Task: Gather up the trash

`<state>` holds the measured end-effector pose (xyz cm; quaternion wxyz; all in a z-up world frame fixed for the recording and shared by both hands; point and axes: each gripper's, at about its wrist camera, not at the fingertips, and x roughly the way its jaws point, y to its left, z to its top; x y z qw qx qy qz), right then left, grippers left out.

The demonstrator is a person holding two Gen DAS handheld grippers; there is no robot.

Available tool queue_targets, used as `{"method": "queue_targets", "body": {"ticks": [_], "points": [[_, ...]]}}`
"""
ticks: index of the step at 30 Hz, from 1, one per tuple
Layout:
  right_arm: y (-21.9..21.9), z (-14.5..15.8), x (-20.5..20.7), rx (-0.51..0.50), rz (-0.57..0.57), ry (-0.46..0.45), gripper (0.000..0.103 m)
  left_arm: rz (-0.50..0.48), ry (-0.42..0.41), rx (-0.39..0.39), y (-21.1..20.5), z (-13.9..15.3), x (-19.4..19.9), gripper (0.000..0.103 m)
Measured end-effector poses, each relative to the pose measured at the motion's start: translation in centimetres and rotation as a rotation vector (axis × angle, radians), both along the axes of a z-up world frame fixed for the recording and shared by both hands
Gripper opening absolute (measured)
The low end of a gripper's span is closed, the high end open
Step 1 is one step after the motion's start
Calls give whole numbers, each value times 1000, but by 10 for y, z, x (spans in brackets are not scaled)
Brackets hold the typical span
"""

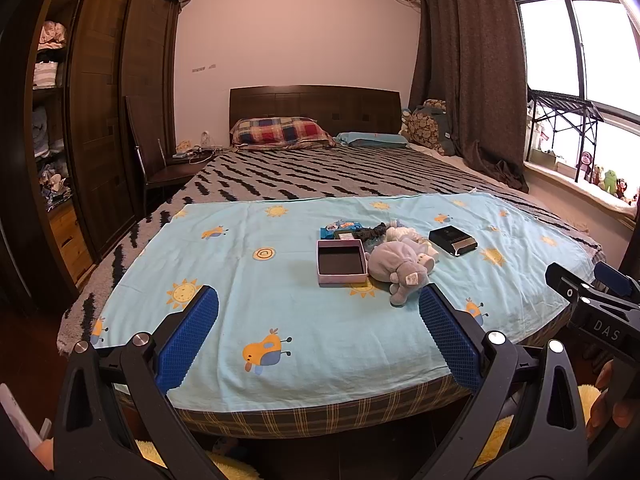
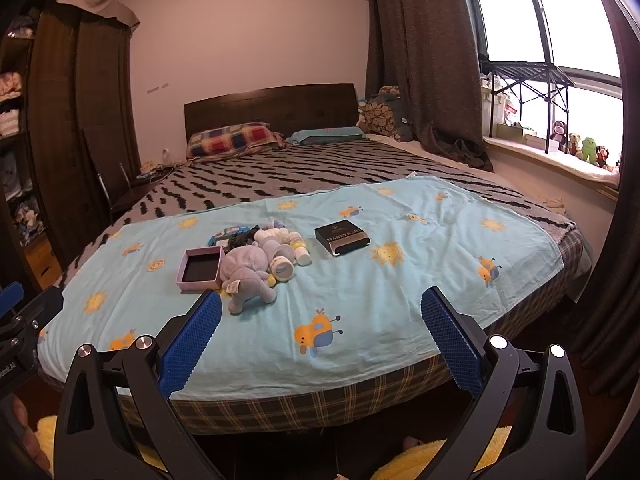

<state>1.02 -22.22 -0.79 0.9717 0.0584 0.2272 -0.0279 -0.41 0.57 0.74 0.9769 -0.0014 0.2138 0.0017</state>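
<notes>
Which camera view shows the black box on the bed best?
The right wrist view: the black box is nearer there and the white lettering on its side shows. In the left wrist view the same box is smaller, its lettering unreadable.

A home bedroom: bed (image 1: 320, 184) with pillows, wardrobe (image 1: 100, 120), curtained window (image 1: 560, 40).

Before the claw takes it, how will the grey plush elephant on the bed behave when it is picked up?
The grey plush elephant looks soft and stuffed, so it will probably squash between the pads and sag. It seems light for its size. It lies against the open pink box and the small bottles, so pulling it may drag or roll them.
</notes>
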Motion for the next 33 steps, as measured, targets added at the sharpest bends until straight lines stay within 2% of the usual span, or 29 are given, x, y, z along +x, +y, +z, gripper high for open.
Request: {"method": "queue_targets", "body": {"ticks": [20, 28, 33], "points": [[-5, -6, 6, 3, 6, -1, 100, 5, 16, 7, -1, -1, 7, 95], [-5, -16, 19, 3, 64, -35, 100, 1, 7, 47, -4, -16, 22, 95], [-2, -32, 39, 25, 101, -6, 100, 8, 22, 68, -4, -31, 41, 95]]}}
